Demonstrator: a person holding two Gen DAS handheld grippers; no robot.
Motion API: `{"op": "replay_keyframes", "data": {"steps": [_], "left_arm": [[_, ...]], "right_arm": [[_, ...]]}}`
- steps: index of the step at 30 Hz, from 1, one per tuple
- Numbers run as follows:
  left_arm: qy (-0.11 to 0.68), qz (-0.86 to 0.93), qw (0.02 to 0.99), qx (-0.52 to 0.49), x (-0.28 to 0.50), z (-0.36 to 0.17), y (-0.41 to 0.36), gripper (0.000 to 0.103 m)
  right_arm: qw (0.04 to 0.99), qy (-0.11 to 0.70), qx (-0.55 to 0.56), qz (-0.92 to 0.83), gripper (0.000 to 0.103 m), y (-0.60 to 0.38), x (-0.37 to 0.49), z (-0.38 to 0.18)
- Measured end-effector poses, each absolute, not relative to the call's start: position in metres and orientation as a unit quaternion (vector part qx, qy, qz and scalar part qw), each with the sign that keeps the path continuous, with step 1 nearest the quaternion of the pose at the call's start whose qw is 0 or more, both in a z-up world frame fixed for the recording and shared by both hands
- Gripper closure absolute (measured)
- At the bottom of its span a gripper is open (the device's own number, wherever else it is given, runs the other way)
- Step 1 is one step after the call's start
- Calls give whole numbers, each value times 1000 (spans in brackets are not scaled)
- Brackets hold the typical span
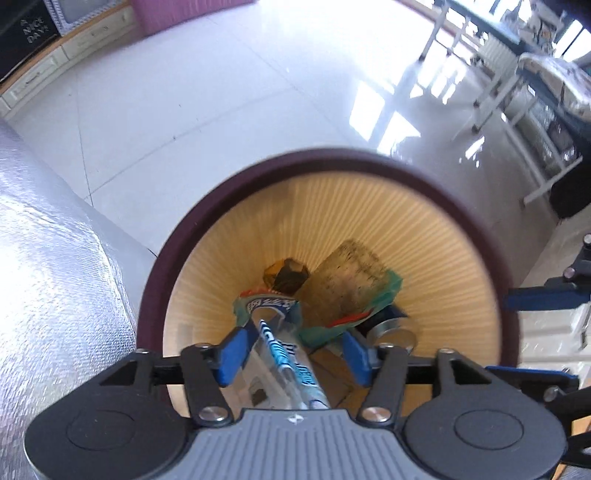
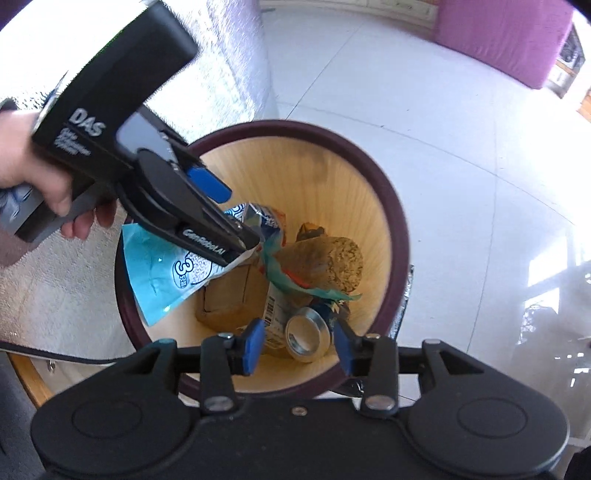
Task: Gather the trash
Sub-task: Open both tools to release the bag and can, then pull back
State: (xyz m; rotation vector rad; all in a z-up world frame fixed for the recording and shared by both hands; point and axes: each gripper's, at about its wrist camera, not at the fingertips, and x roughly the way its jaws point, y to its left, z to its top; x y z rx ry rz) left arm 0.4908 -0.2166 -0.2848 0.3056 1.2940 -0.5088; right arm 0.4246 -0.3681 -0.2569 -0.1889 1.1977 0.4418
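A round bin with a dark maroon rim (image 1: 369,157) and pale yellow inside stands on the floor; it also shows in the right wrist view (image 2: 388,206). In it lie a silver can (image 2: 308,334), a brown sponge-like block (image 2: 332,260), a cardboard piece (image 2: 225,295) and wrappers. My left gripper (image 1: 291,349) is open over the bin, and a light blue packet (image 1: 291,354) lies loose between its fingers, seen from the side in the right wrist view (image 2: 162,273). My right gripper (image 2: 299,345) is open and empty above the bin's near rim.
A silver quilted surface (image 1: 44,266) lies left of the bin. Glossy white floor tiles (image 1: 221,110) spread beyond. White metal furniture legs (image 1: 517,103) stand at the far right, a pink block (image 2: 506,33) and low cabinets at the back.
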Motion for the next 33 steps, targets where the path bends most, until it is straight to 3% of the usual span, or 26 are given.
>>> {"op": "replay_keyframes", "data": {"steps": [3, 12, 19, 33], "left_arm": [[583, -227, 770, 124, 478, -266, -215, 26], [541, -212, 809, 87, 438, -207, -198, 12], [504, -191, 841, 48, 406, -160, -172, 2], [406, -120, 906, -27, 332, -91, -122, 0]], "right_arm": [[811, 547, -81, 192, 48, -376, 418, -245], [844, 510, -58, 155, 28, -385, 393, -211], [875, 468, -23, 127, 17, -388, 369, -173], [931, 360, 40, 35, 0, -396, 301, -121]]}}
